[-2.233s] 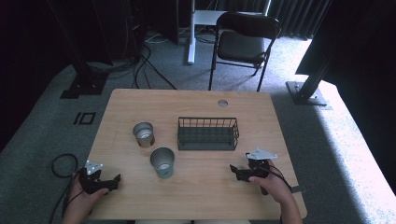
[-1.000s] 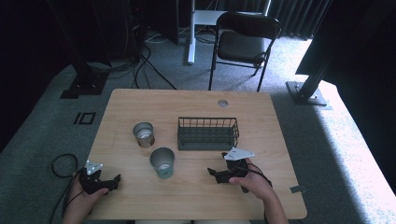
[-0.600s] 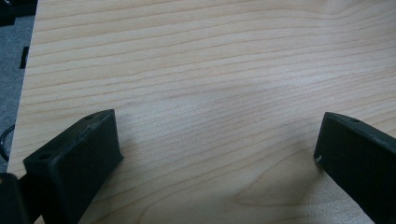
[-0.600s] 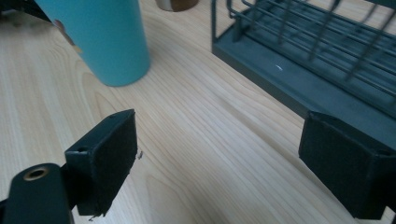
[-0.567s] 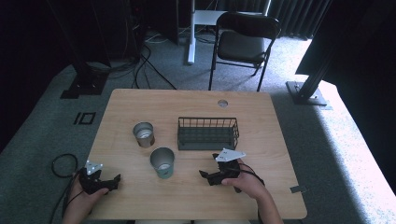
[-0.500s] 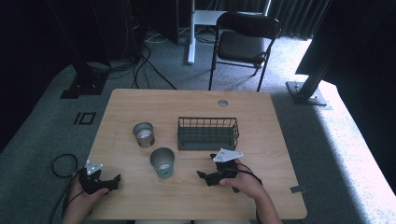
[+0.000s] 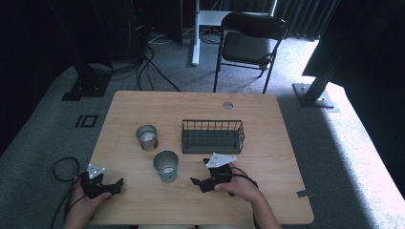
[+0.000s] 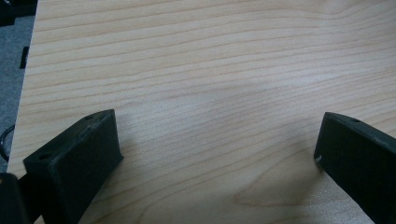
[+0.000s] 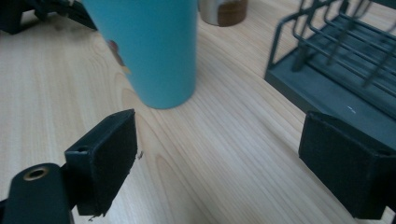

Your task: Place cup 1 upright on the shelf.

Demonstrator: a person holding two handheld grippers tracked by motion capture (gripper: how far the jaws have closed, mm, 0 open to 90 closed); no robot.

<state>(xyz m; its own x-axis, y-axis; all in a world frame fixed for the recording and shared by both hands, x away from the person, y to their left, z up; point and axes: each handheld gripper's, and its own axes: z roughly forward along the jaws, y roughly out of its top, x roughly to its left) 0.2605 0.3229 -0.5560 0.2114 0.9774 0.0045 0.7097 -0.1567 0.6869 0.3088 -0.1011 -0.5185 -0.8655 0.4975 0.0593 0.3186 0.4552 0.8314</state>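
A teal cup (image 7: 166, 166) (image 9: 152, 46) stands upright near the middle of the wooden table (image 7: 143, 102). Behind it to the left is a smaller metal cup (image 7: 147, 137) (image 9: 223, 10). A dark wire basket (image 7: 212, 136) (image 9: 336, 51) sits to the right of both. My right gripper (image 7: 197, 182) (image 9: 219, 163) is open, low over the table, just right of the teal cup and pointing at it, nothing between its jaws. My left gripper (image 7: 116, 186) (image 8: 219, 154) rests open at the front left corner over bare wood.
A round cable hole (image 7: 228, 105) lies near the table's far edge. A black folding chair (image 7: 250, 40) stands beyond the table, with cables (image 7: 143, 62) on the carpet. A cable loop (image 7: 64, 167) lies on the floor left of the table.
My right gripper has moved left from the front right of the table to just beside the teal cup. The left gripper has stayed still.
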